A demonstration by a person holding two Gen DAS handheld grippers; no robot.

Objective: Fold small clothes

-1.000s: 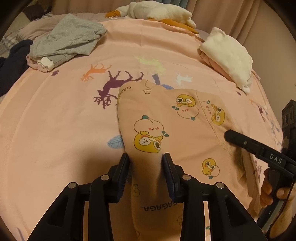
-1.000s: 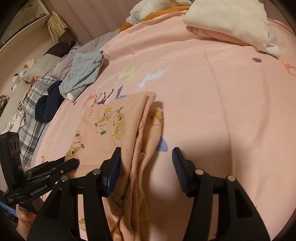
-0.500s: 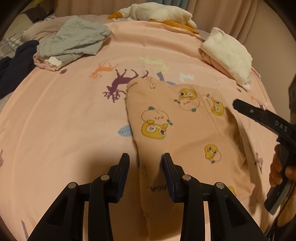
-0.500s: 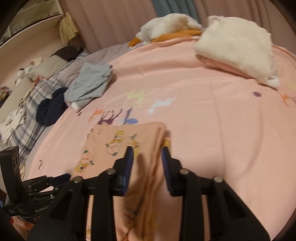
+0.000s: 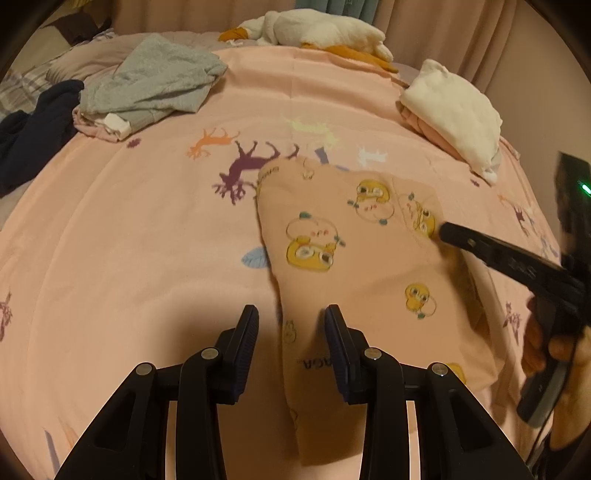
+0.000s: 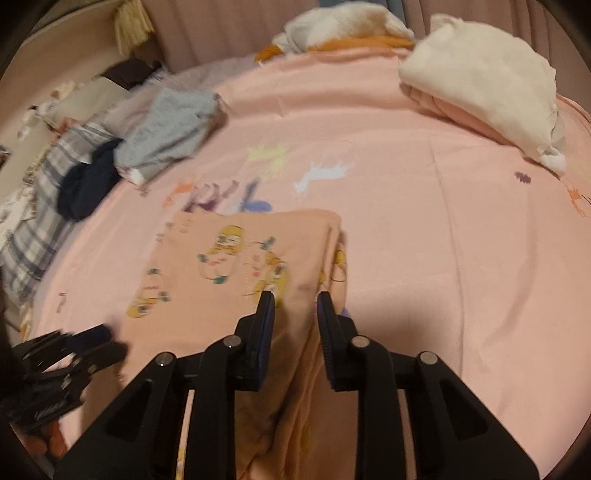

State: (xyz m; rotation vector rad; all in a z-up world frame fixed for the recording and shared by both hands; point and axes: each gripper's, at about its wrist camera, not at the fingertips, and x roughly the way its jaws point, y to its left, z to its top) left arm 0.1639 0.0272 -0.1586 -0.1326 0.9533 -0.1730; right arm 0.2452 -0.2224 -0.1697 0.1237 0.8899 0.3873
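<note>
A peach garment (image 5: 351, 266) printed with yellow ducks lies on the pink bedsheet (image 5: 129, 240). Its near left corner runs up between the jaws of my left gripper (image 5: 291, 317), which is shut on it; the garment's left edge is pulled straight toward the jaws. My right gripper (image 6: 295, 302) is shut on the folded right edge of the garment (image 6: 221, 266), cloth filling the space between its pads. In the left wrist view the right gripper (image 5: 447, 232) reaches in from the right, with a hand (image 5: 554, 347) behind it. The left gripper (image 6: 110, 339) shows blurred at the lower left of the right wrist view.
A grey garment (image 5: 155, 85) and a navy one (image 5: 33, 133) lie crumpled at the far left. A folded white and pink pile (image 5: 454, 114) sits at the far right. A white and orange plush toy (image 5: 317, 29) lies at the back. Checked bedding (image 6: 37, 229) lies past the sheet's left side.
The right jaws closed onto the garment's folded right edge and rose slightly with it. The garment now lies smoother. The left gripper kept its hold and place.
</note>
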